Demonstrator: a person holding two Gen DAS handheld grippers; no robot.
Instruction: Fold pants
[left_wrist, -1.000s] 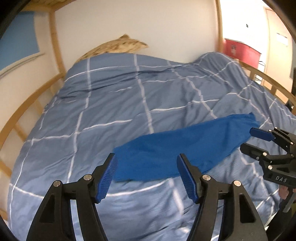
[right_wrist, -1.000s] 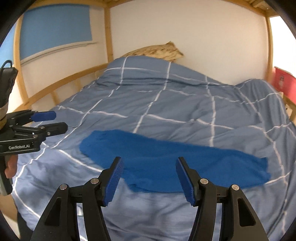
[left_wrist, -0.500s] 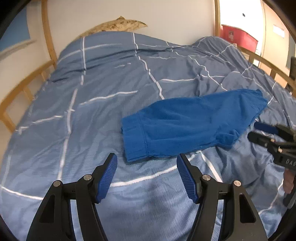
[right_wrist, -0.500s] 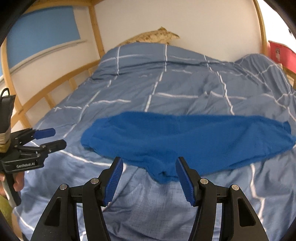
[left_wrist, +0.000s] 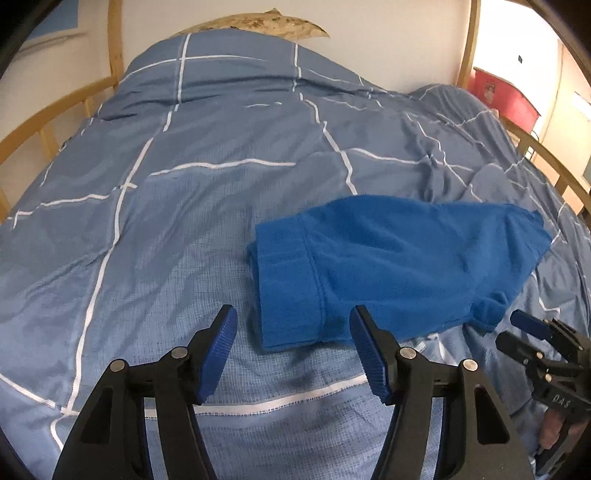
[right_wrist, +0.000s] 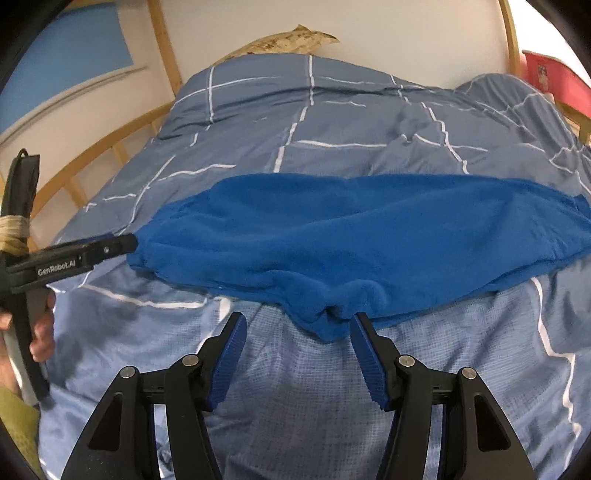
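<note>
Left wrist view: left hand-held gripper (left_wrist: 291, 334) spread wide, empty, poised just short of the waistband end of the blue pants (left_wrist: 399, 266). Pants lie lengthwise on the bed (left_wrist: 184, 221), legs stacked. Right hand-held gripper (left_wrist: 517, 328) low at right, near the crotch bulge, fingers a little apart.

Right wrist view: right hand-held gripper (right_wrist: 295, 332) apart, empty, right at the crotch bulge of the pants (right_wrist: 369, 236). Left hand-held gripper (right_wrist: 125, 245) reaches the waistband from the side.

Judgement: pinch both fabric layers at the waistband corners, lift evenly, carry over toward the hems.

Soft, wrinkled checked duvet; wooden rail (right_wrist: 110, 144); pillow (left_wrist: 258, 24); red box (left_wrist: 506, 96).
</note>
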